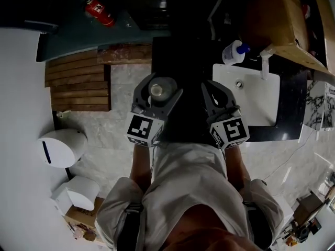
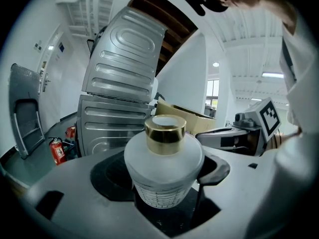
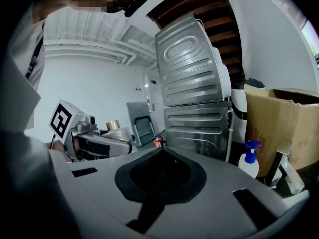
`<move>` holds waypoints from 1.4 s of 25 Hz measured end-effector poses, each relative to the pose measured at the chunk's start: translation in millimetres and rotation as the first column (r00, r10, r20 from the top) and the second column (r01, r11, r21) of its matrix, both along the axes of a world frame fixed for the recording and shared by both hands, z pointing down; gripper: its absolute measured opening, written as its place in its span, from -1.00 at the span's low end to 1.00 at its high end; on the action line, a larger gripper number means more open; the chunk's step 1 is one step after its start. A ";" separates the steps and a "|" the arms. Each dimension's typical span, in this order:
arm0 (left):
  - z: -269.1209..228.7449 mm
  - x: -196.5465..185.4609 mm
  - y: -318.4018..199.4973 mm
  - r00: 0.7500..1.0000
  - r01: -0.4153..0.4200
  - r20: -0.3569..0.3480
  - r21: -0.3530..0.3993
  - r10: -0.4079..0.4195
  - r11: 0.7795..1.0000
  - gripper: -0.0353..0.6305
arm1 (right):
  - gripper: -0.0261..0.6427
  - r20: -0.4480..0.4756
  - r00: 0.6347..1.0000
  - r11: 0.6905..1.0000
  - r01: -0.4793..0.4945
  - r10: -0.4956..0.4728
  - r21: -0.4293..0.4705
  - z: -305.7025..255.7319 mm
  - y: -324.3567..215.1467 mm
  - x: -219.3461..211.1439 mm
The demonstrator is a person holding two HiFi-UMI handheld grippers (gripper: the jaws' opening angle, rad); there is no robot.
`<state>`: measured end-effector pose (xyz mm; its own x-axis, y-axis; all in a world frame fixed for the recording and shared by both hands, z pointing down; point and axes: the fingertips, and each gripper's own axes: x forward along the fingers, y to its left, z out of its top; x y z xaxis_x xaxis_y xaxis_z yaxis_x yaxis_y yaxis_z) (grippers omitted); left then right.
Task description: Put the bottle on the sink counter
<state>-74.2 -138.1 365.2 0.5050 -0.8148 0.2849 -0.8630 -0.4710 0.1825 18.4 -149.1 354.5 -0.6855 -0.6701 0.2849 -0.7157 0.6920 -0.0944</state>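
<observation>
Only the head view is showing the sink (image 1: 251,101), right of both grippers. The jaws of the left gripper (image 1: 157,87) are pinching the gold-capped bottle (image 2: 164,168) upright between them; those of the right gripper (image 3: 162,156) are pressing together, empty.

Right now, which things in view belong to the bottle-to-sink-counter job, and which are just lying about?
Job:
- gold-capped bottle, clamped in the left gripper
- sink counter

Lying about:
- white basin
- blue-topped pump bottle by the basin
- fire extinguisher
- cardboard box
- wooden slats
- white bin
- the right gripper, shut and empty
</observation>
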 end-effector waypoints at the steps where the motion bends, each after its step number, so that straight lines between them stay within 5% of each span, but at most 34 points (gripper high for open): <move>1: 1.6 -1.0 -4.3 1.000 -0.002 0.003 0.004 0.002 1.000 0.11 | -0.93 -0.002 1.000 1.000 -0.003 0.003 -0.001 2.5 -2.8 -1.2; 35: 117.0 -8.4 -95.2 0.994 -0.039 0.100 -0.064 0.045 0.997 0.11 | -0.93 -0.046 0.997 0.991 -0.072 0.067 -0.115 110.4 -65.0 -19.1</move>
